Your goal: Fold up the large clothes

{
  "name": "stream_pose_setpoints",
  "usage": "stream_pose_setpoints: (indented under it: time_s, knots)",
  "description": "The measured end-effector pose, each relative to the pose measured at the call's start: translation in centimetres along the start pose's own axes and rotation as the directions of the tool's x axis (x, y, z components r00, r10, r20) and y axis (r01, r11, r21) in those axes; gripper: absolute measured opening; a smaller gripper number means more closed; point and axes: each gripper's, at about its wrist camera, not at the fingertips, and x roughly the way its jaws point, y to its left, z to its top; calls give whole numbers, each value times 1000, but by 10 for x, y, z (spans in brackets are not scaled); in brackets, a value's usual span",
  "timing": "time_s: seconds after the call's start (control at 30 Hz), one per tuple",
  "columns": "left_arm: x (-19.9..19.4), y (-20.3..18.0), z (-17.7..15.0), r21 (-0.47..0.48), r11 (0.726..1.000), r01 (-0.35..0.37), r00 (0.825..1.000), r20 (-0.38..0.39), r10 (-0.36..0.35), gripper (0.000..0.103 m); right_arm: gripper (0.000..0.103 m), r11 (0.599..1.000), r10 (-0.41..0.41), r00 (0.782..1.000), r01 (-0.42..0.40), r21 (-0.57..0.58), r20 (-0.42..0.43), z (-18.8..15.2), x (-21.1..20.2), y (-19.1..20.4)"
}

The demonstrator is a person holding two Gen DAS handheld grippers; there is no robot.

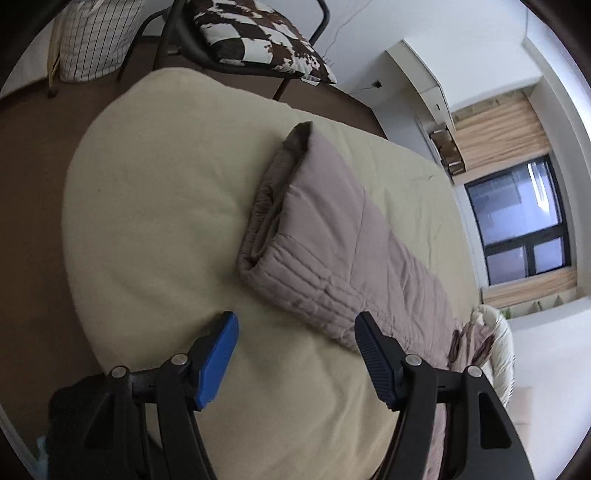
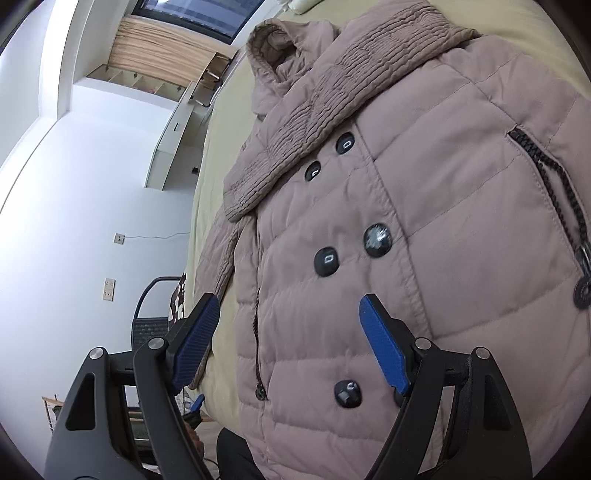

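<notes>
A taupe quilted coat [image 2: 424, 229] lies front-up on a cream bed [image 2: 535, 29], with dark buttons [image 2: 326, 261], a ribbed collar and a zip pocket [image 2: 554, 177]. In the left wrist view its long sleeve [image 1: 332, 236] stretches flat across the bed [image 1: 155, 221]. My left gripper [image 1: 295, 328] is open and empty, just above the sleeve's near edge. My right gripper [image 2: 288, 314] is open and empty, hovering over the coat's lower front near its left edge.
A black chair with a brown-and-white cushion [image 1: 258, 37] and a checked bag [image 1: 92, 40] stand beyond the bed on brown floor. A window [image 1: 517, 221] and white shelving [image 2: 173, 147] line the wall. A pillow [image 1: 498, 343] lies at the bed's head.
</notes>
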Motion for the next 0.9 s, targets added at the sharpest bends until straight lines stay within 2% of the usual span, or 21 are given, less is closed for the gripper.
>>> stream_pose_setpoints:
  time_s: [0.1, 0.13, 0.17, 0.23, 0.3, 0.37, 0.47, 0.53, 0.6, 0.63, 0.7, 0.8, 0.87, 0.9]
  knots:
    - [10, -2, 17, -38, 999, 22, 998, 51, -20, 65, 78, 1000, -3, 1000, 3, -8, 22, -5, -13, 2]
    - [14, 0, 22, -67, 997, 23, 999, 50, -19, 52, 78, 1000, -5, 1000, 5, -5, 29, -5, -15, 1]
    - [17, 1, 27, -102, 994, 32, 999, 44, -28, 35, 78, 1000, -7, 999, 7, -1, 36, -5, -20, -1]
    - [13, -9, 33, -105, 993, 52, 998, 47, -47, 21, 78, 1000, -17, 998, 16, 7, 53, 2, -14, -8]
    - [-6, -45, 32, 13, 997, 76, 994, 79, -77, 18, 78, 999, -28, 997, 27, 18, 68, 2, -19, -17]
    - [-23, -91, 22, 161, 979, 121, 987, 88, -136, 18, 78, 999, -28, 997, 26, 23, 75, 1, -23, -26]
    - [-35, -170, -13, 352, 911, 212, 971, 27, -237, 17, 78, 998, -40, 996, 36, 46, 82, 1, -28, -43]
    - [-32, -224, -53, 473, 838, 273, 956, -40, -290, 17, 78, 997, -27, 996, 20, 77, 88, 1, -31, -57]
    - [-20, -274, -105, 582, 741, 334, 939, -135, -317, 17, 78, 995, -24, 995, 15, 96, 97, 2, -34, -69]
    - [-14, -289, -128, 617, 703, 354, 932, -173, -318, 17, 78, 995, -23, 995, 12, 102, 102, 3, -36, -74]
    - [7, -317, -185, 662, 626, 412, 911, -278, -305, 17, 78, 993, -18, 993, 4, 115, 118, 7, -44, -84]
    - [42, -335, -257, 703, 540, 463, 885, -398, -240, 20, 78, 991, -13, 990, -6, 135, 138, 15, -55, -97]
    - [70, -339, -302, 720, 505, 476, 870, -469, -150, 36, 78, 990, -18, 990, -1, 139, 141, 19, -58, -104]
    - [82, -338, -322, 730, 490, 476, 862, -499, -94, 40, 78, 990, -22, 991, 3, 142, 134, 21, -58, -107]
